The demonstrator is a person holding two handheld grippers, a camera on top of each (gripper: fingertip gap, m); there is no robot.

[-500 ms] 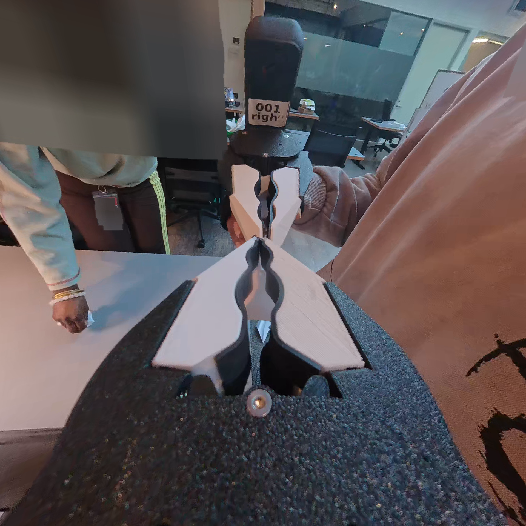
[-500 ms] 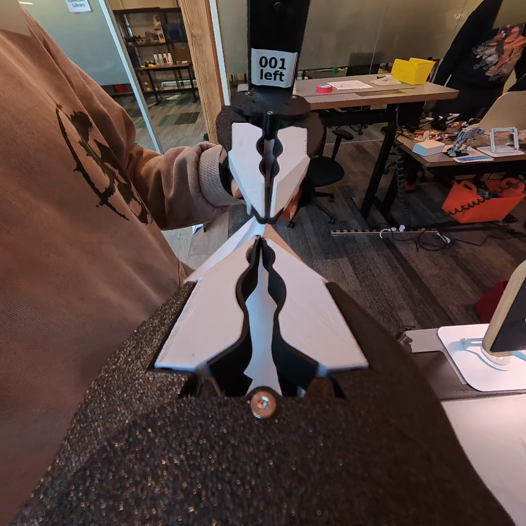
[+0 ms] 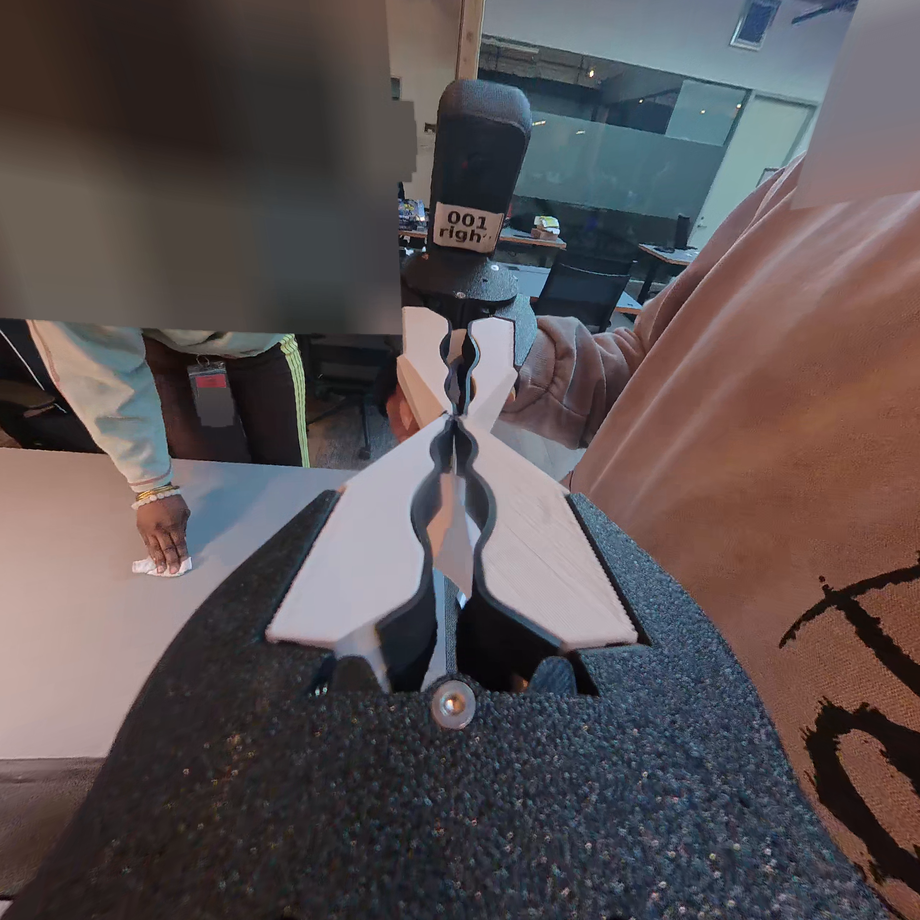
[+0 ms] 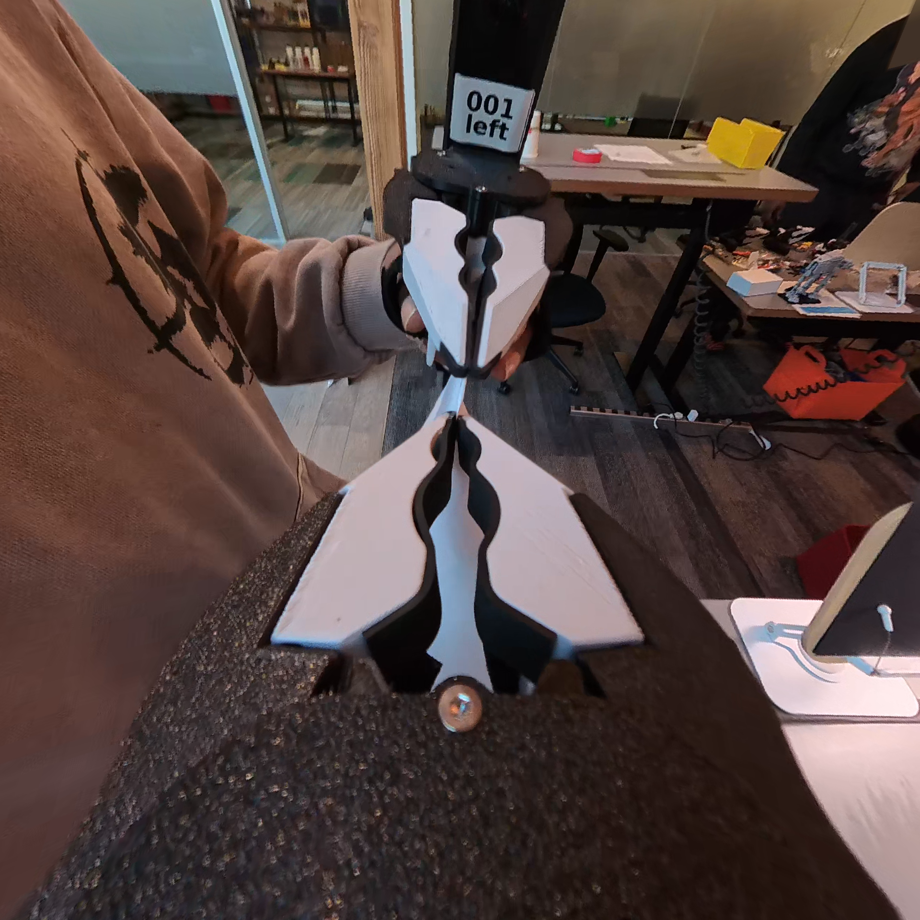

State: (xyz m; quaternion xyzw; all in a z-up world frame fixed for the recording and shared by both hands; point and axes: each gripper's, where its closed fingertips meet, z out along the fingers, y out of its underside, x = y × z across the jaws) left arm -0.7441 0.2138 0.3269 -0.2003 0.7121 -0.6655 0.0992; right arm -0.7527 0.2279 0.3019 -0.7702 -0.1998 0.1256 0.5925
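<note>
My two grippers face each other tip to tip in the air, in front of the brown sweatshirt point(image 3: 747, 498) of the person holding them. My left gripper point(image 3: 454, 422) is shut on a thin white sheet point(image 3: 450, 537) that shows edge-on in the gap between its jaws. My right gripper point(image 4: 455, 419) is shut on the same white sheet point(image 4: 458, 572). A short strip of the sheet point(image 4: 452, 393) spans between the two sets of tips. The right gripper point(image 3: 460, 411) is seen head-on in the left wrist view, and the left gripper point(image 4: 465, 371) in the right wrist view.
A grey table point(image 3: 74, 622) lies to the left, where another person's hand point(image 3: 162, 537) rests on a white wipe point(image 3: 149, 567). In the right wrist view, a monitor on a white stand point(image 4: 821, 662) is at the right edge, and desks point(image 4: 672, 179), an office chair point(image 4: 572, 303) and an orange crate point(image 4: 836, 383) are beyond. My two grippers' fingertips are within a few centimetres of each other.
Both grippers stay shut, tip to tip. The other person's hand has slid a little to the right on the grey table with the wipe.
</note>
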